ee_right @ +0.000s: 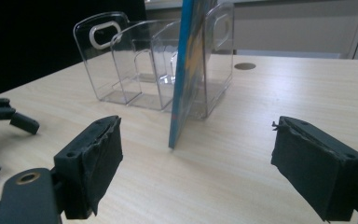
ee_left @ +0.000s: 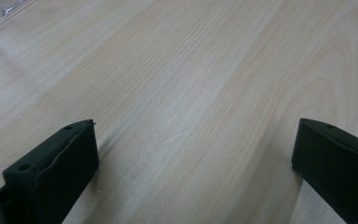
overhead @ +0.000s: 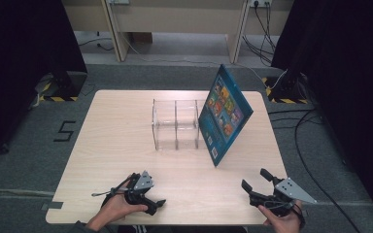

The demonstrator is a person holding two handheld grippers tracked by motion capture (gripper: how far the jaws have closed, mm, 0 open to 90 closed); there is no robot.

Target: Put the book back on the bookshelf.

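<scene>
- Book [overhead: 225,115]: stands tilted on its lower edge, right of centre on the counter [overhead: 116,141], leaning against the right end of the rack [overhead: 175,124]. Blue cover with coloured panels faces near-left.
- In the right gripper view the book [ee_right: 186,70] shows edge-on, its bottom corner on the wood, touching the rack [ee_right: 135,60].
- Rack: clear plastic, compartments open at the top, mid-counter; no contents visible in them.
- Left gripper [overhead: 158,204]: at the near edge, left of centre, held in a hand [overhead: 114,209], low over the counter. Its own view [ee_left: 193,154] shows the jaws wide apart with bare wood between them.
- Right gripper [overhead: 255,180]: at the near right corner, held in a hand [overhead: 284,222], aimed toward the book. Jaws wide apart [ee_right: 196,154], nothing between them.
- Both grippers are well apart from book and rack.
- The left gripper [ee_right: 9,119] appears at the left edge of the right gripper view.
</scene>
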